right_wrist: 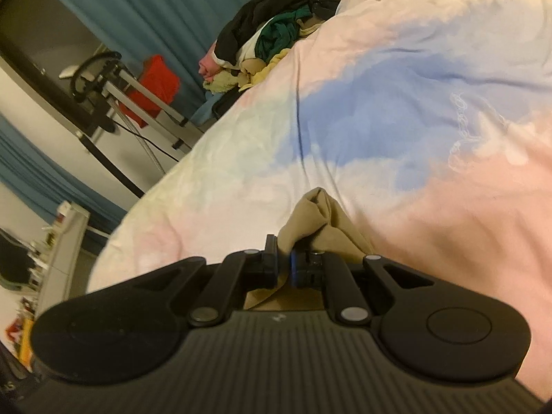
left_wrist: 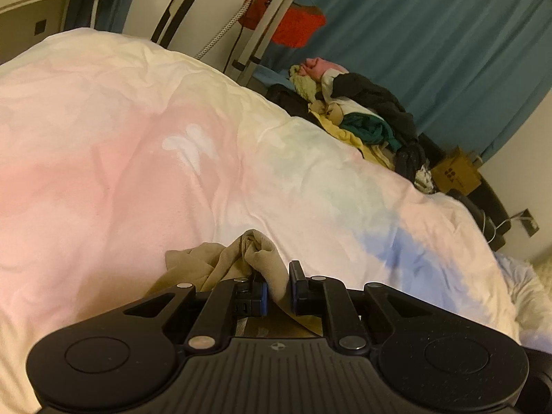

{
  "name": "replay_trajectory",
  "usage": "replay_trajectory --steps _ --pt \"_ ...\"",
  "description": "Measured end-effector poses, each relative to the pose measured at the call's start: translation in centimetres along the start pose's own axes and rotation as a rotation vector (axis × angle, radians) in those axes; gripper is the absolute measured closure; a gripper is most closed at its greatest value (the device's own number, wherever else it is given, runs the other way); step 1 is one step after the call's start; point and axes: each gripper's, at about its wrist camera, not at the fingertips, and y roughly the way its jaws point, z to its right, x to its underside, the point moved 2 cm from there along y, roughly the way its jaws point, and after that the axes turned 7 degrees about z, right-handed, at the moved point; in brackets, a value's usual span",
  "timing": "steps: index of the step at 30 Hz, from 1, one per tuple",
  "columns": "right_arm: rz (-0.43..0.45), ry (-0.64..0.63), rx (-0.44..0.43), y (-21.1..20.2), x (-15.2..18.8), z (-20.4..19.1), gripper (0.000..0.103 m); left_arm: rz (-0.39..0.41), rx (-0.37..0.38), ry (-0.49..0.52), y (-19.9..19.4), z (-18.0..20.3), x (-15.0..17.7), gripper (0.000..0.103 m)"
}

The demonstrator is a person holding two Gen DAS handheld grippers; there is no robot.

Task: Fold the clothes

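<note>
A tan garment (left_wrist: 220,262) lies bunched on the pastel duvet (left_wrist: 138,138). My left gripper (left_wrist: 278,291) is shut on a fold of it, the cloth pinched between the two black fingers. In the right wrist view my right gripper (right_wrist: 283,264) is shut on another bunched fold of the same tan garment (right_wrist: 321,220), just above the duvet (right_wrist: 414,103). Most of the garment is hidden under the gripper bodies.
A pile of mixed clothes (left_wrist: 362,114) sits at the bed's far edge, also in the right wrist view (right_wrist: 276,31). Behind it hang teal curtains (left_wrist: 431,34). A metal stand (left_wrist: 272,17) with red cloth (left_wrist: 296,27) and a cardboard box (left_wrist: 455,172) stand beside the bed.
</note>
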Motion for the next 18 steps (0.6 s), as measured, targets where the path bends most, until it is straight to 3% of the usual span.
replay_trajectory --steps 5,9,11,13,15,18 --pt "-0.012 -0.009 0.011 0.5 0.0 0.1 0.092 -0.008 0.022 0.007 -0.2 0.0 0.0 0.086" --pt "-0.024 -0.048 -0.012 -0.2 0.0 -0.3 0.089 -0.003 0.105 0.034 -1.5 0.5 -0.1 0.038" --pt "-0.016 -0.08 -0.044 -1.2 0.1 -0.5 0.075 0.017 0.171 0.057 -2.9 0.8 -0.1 0.025" --pt "0.011 -0.104 -0.087 -2.6 0.2 -0.7 0.034 0.042 0.218 0.077 -4.3 0.9 0.0 0.02" --pt "0.039 -0.119 -0.125 -4.2 0.5 -0.7 0.025 0.05 0.222 0.115 -5.2 0.9 0.2 0.019" --pt "0.063 -0.142 -0.157 -6.2 1.1 -0.4 0.025 0.039 0.195 0.192 -5.8 0.9 0.8 0.018"
